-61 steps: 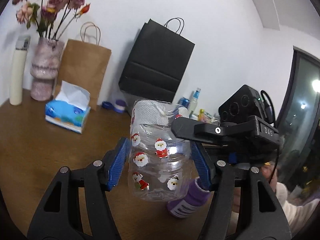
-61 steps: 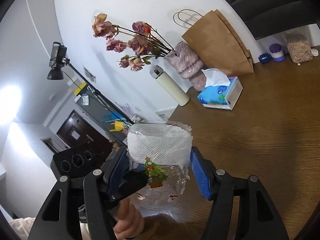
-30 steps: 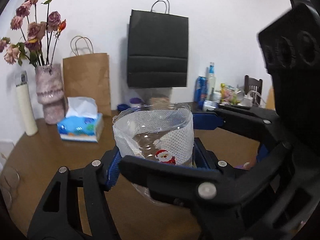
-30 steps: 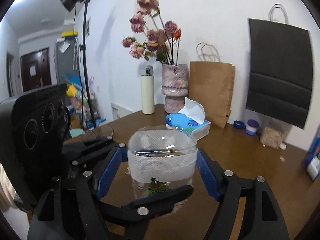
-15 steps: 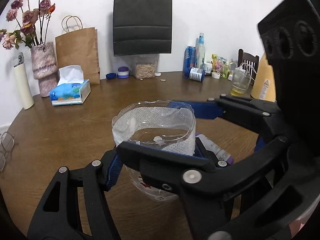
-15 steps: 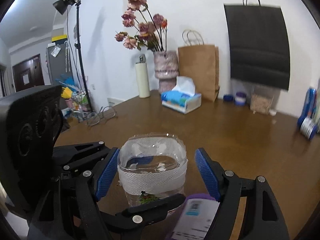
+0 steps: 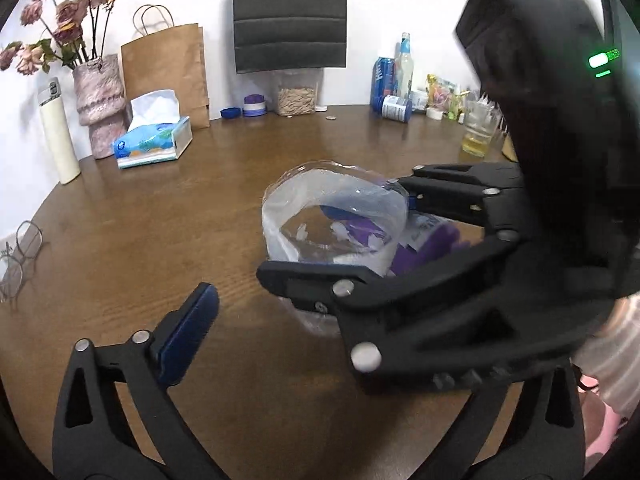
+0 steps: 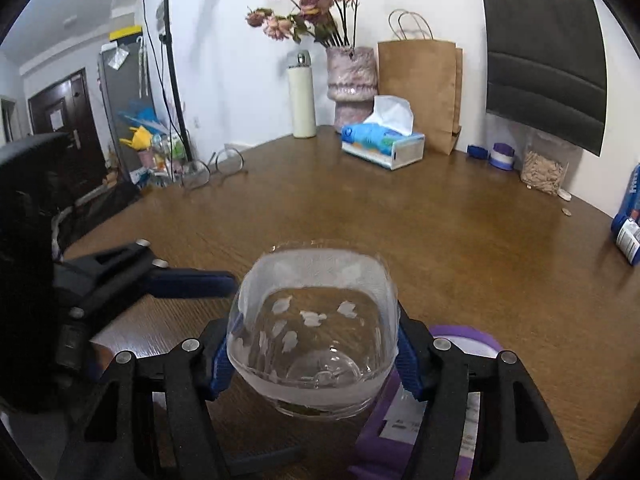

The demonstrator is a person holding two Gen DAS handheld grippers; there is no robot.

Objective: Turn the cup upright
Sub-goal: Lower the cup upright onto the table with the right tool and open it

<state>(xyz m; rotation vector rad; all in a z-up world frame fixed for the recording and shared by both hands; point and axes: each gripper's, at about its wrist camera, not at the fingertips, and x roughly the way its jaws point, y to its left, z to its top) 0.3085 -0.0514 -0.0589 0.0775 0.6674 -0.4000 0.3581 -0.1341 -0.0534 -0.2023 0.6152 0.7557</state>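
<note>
A clear plastic cup (image 8: 314, 332) with a white band and Santa stickers stands mouth up on the brown table (image 8: 440, 232). My right gripper (image 8: 314, 354) is shut on the cup, its blue pads pressed on both sides. In the left wrist view the cup (image 7: 334, 224) sits between the right gripper's black fingers. My left gripper (image 7: 304, 312) is open and off the cup; its left blue pad (image 7: 186, 334) shows, the right finger is hidden behind the right gripper.
A purple bottle (image 8: 436, 404) lies just right of the cup. Tissue box (image 7: 152, 144), vase of dried flowers (image 7: 98, 104), white flask (image 7: 58, 136), paper bags, jar, cans and a glass stand along the far edge. Spectacles (image 7: 18, 256) lie at the left edge.
The cup was turned mouth up and lowered to the table. My left gripper let go of it, opened and drew back to the left. The right gripper kept its hold.
</note>
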